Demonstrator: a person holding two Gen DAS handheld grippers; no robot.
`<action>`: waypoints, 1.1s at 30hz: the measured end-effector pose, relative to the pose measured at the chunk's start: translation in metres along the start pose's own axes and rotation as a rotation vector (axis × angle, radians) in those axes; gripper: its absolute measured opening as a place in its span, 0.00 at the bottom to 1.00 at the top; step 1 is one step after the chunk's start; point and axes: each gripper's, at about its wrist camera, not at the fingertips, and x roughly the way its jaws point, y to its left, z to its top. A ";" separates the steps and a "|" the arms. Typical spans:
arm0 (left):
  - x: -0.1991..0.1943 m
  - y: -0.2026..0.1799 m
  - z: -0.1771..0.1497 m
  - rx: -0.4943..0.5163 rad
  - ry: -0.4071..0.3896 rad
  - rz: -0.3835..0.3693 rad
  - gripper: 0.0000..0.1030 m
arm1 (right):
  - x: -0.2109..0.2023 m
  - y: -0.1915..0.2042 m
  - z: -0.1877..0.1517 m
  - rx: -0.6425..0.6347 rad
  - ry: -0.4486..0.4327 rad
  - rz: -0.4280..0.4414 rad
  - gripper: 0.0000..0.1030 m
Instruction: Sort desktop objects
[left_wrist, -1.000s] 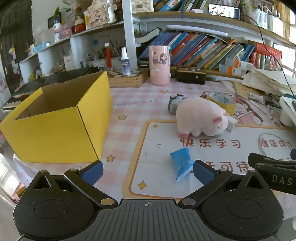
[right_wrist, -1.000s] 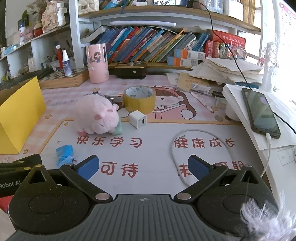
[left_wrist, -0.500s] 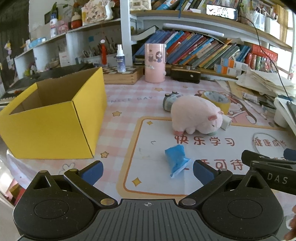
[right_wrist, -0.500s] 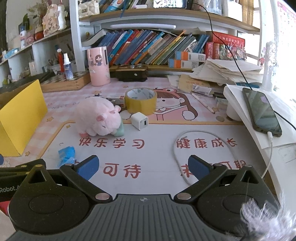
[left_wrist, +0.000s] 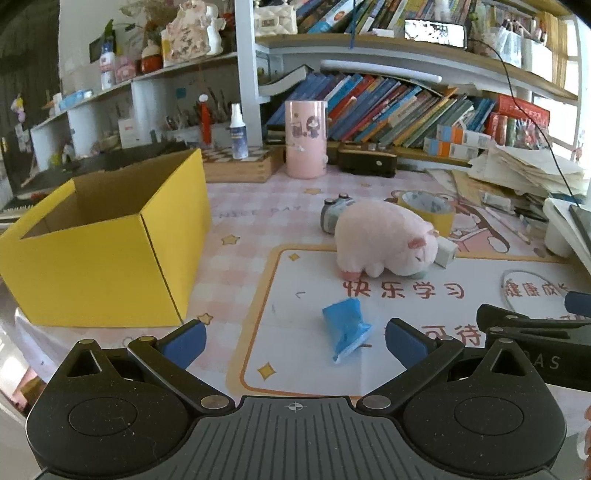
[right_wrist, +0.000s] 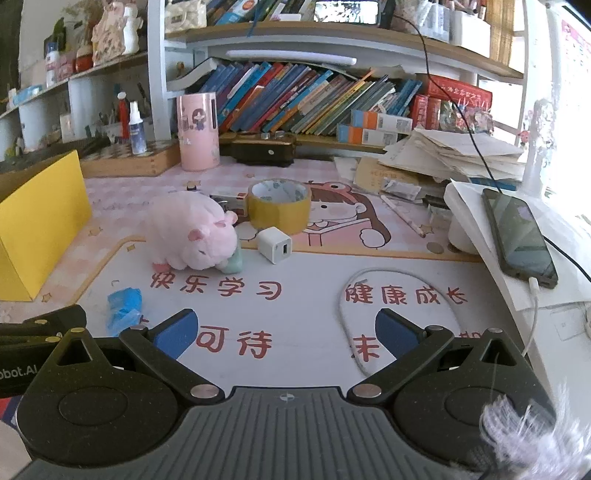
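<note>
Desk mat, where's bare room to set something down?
Bare patches: between the yellow box and the blue packet, and between the white charger and the cable loop. Crowded around the pink plush and tape roll, and by the papers.

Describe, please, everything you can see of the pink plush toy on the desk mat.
The pink plush toy is a round, fuzzy animal with small darker-pink ears and feet. It lies belly-down on the mat, its face pressed against a small mint-green object. Neither gripper touches it; a yellow tape roll sits just behind.
</note>
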 end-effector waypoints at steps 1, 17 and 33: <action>0.001 0.000 0.001 -0.011 0.005 0.003 1.00 | 0.002 -0.001 0.001 0.001 0.002 0.007 1.00; 0.022 -0.021 0.008 -0.081 0.081 0.060 1.00 | 0.042 -0.036 0.020 0.000 0.058 0.114 0.95; 0.049 -0.045 0.016 -0.097 0.107 0.095 1.00 | 0.081 -0.052 0.037 -0.043 0.076 0.183 0.95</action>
